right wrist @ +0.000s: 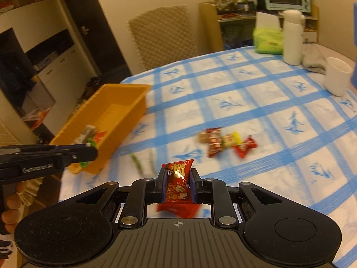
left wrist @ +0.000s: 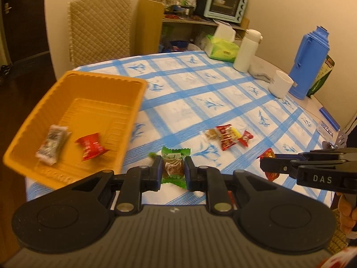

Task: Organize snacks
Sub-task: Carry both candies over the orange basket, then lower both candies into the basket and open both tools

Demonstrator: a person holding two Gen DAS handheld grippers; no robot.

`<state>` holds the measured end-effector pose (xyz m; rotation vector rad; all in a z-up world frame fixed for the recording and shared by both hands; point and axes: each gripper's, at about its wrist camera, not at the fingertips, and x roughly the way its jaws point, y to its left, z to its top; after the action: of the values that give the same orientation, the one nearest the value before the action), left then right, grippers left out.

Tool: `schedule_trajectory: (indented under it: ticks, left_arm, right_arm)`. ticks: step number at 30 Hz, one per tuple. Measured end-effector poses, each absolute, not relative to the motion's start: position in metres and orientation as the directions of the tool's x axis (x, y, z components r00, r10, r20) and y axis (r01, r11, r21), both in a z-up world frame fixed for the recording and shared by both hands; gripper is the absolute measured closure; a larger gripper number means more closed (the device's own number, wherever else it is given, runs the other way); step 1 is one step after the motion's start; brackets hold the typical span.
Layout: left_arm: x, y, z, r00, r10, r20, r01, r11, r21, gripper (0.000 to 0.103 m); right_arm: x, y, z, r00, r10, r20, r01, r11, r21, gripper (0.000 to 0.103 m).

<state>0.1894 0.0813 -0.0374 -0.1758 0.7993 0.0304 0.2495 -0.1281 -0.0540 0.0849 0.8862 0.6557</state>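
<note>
My left gripper [left wrist: 173, 171] is shut on a green-wrapped snack [left wrist: 173, 167], held above the table just right of the orange tray [left wrist: 93, 80]. Inside that tray lie a pale wrapped bar [left wrist: 52, 144] and a red snack [left wrist: 91, 146]. My right gripper [right wrist: 178, 185] is shut on a red packet with gold print [right wrist: 178, 184], lifted off the cloth; in the left wrist view it [left wrist: 265, 164] enters from the right with the red packet [left wrist: 267, 154]. A small cluster of red, yellow and brown snacks [left wrist: 228, 136] [right wrist: 225, 143] lies on the checked tablecloth. The left gripper [right wrist: 92, 151] shows at the left of the right wrist view.
At the table's far side stand a white mug [left wrist: 280, 84], a white flask [left wrist: 246, 51], a blue thermos jug [left wrist: 310, 63], a green tissue pack [left wrist: 222, 49] and a grey cloth [left wrist: 260, 70]. A quilted chair [left wrist: 99, 28] sits behind the table. A shelf holds a toaster oven [left wrist: 225, 4].
</note>
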Motion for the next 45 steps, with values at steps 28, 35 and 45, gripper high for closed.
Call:
schedule_trajectory:
  ticks: [28, 35, 45]
  left_arm:
    - [0.130, 0.238, -0.023, 0.715, 0.087, -0.694, -0.220, 0.970, -0.106, 0.085]
    - [0.148, 0.252, -0.028, 0.713, 0.060, -0.698, -0.193, 0.975, -0.114, 0.085]
    - [0.171, 0.266, -0.040, 0.701, 0.023, -0.713, -0.169, 0.977, -0.134, 0.085]
  right_arm:
    - [0.216, 0.059, -0.044, 0.362, 0.683, -0.635, -0.653, 0.671, 0.350, 0.082]
    - [0.235, 0.086, -0.052, 0.374, 0.651, -0.661, -0.646, 0.694, 0.319, 0.082]
    - [0.252, 0.109, -0.070, 0.357, 0.615, -0.703, -0.644, 0.707, 0.291, 0.082]
